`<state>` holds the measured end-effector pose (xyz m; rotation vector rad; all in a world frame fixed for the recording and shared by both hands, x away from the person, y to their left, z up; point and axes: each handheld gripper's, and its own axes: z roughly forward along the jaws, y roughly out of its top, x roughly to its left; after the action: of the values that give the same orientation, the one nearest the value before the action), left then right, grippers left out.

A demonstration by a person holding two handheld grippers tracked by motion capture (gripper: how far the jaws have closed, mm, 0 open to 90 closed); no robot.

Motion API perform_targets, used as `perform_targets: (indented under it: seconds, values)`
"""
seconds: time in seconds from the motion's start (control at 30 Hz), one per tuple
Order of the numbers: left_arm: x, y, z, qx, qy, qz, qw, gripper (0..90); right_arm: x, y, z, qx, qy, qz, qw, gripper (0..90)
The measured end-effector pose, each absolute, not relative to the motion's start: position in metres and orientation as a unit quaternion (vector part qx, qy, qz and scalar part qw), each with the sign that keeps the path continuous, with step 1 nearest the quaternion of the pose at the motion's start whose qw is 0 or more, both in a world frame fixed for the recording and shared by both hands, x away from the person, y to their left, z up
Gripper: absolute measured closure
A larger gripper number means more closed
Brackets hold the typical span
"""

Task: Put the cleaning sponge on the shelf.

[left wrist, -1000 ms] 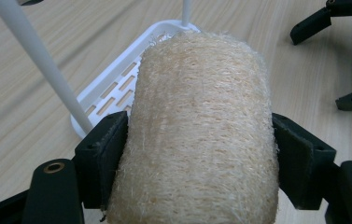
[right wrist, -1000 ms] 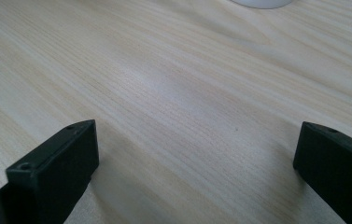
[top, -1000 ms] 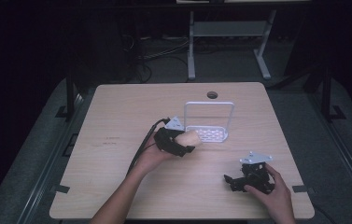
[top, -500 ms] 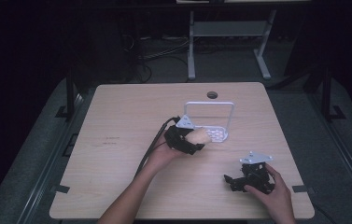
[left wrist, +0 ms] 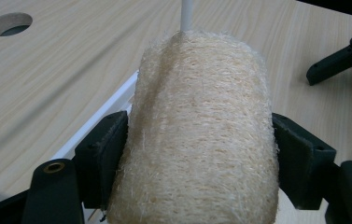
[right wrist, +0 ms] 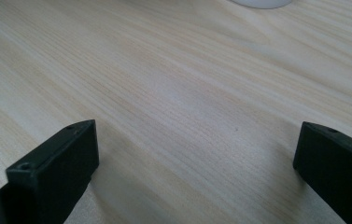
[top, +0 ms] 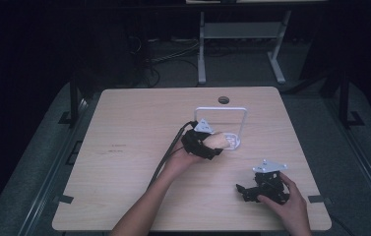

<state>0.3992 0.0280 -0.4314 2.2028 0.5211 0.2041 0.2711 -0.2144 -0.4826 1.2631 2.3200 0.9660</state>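
Note:
A beige loofah sponge (top: pixel 218 141) (left wrist: pixel 201 121) is clamped between the black jaws of my left gripper (top: pixel 213 145) (left wrist: pixel 201 140), whose pads press into its sides. It hangs just over the near edge of a white wire stand (top: pixel 221 110) in the middle of the table. In the left gripper view, the stand's white rod (left wrist: pixel 186 14) rises right behind the sponge. My right gripper (top: pixel 243 192) (right wrist: pixel 197 140) rests on the table at the front right. Its jaws are wide apart over bare wood.
The light wooden table (top: pixel 134 147) has a round cable hole (top: pixel 223 100) (left wrist: pixel 9 23) near its far edge. The stand's white base (top: pixel 233 142) (right wrist: pixel 260 2) lies flat on the wood. Dark floor and a metal frame lie beyond the table.
My left hand has carried the sponge to the right, up to the white stand. The right gripper has stayed where it was.

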Motion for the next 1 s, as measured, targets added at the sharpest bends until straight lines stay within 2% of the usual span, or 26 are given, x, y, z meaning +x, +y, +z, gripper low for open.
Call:
perform_targets:
  seconds: [1.0]
  values:
    - [0.426, -0.008, -0.451, 0.883, 0.219, 0.095, 0.404, 25.9, 0.271, -0.215, -0.483, 0.440, 0.814, 0.341, 0.165, 0.0]
